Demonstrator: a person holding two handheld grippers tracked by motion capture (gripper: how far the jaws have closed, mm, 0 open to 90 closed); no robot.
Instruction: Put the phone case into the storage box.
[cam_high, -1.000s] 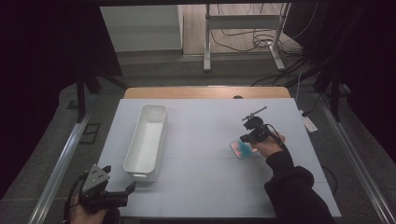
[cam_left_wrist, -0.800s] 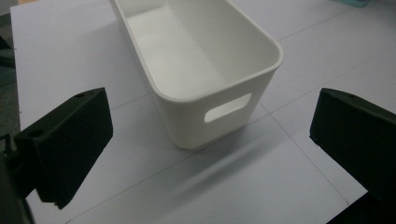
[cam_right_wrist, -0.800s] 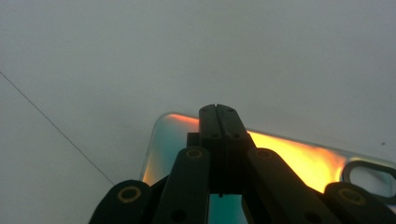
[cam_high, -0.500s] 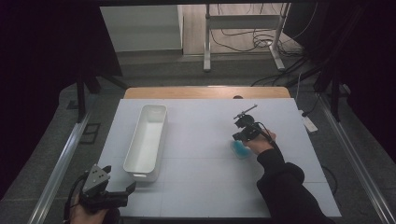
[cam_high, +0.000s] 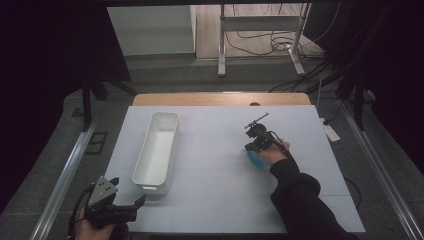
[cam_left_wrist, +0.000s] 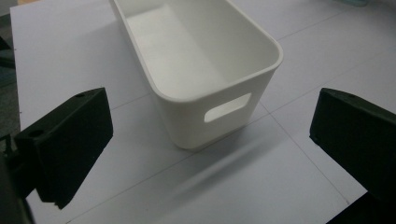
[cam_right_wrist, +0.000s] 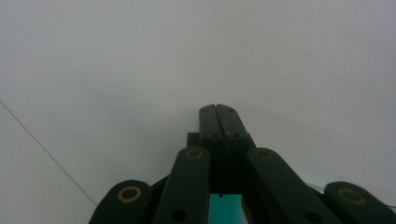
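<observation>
- Right gripper (cam_right_wrist: 217, 109) – jaws pressed flat together, nothing between the tips; it hangs low over bare worktop (cam_high: 210, 200), right of centre.
- Small blue thing (cam_high: 256, 161) lies on the worktop right of centre, partly tucked under the right hand and touching or just beside the gripper body. In the right gripper view a teal patch peeks through behind the closed jaws.
- So the thing is not gripped; it sits behind the tips, not in front of them.
- Left gripper (cam_left_wrist: 212, 107) – jaws spread wide, empty, parked at the near left corner and facing the near end of the white bin (cam_left_wrist: 182, 121).
- The bin stands lengthwise left of centre, empty, well apart from the blue thing.
- Handling, as a guess: the thing looks small, low and light. Whether it is stiff or soft is too blurred to tell, and a smooth skin could slip.
- Best hold is probably across its narrow sides near the middle, with the jaws opened first and brought down over it – a gentle squeeze.
</observation>
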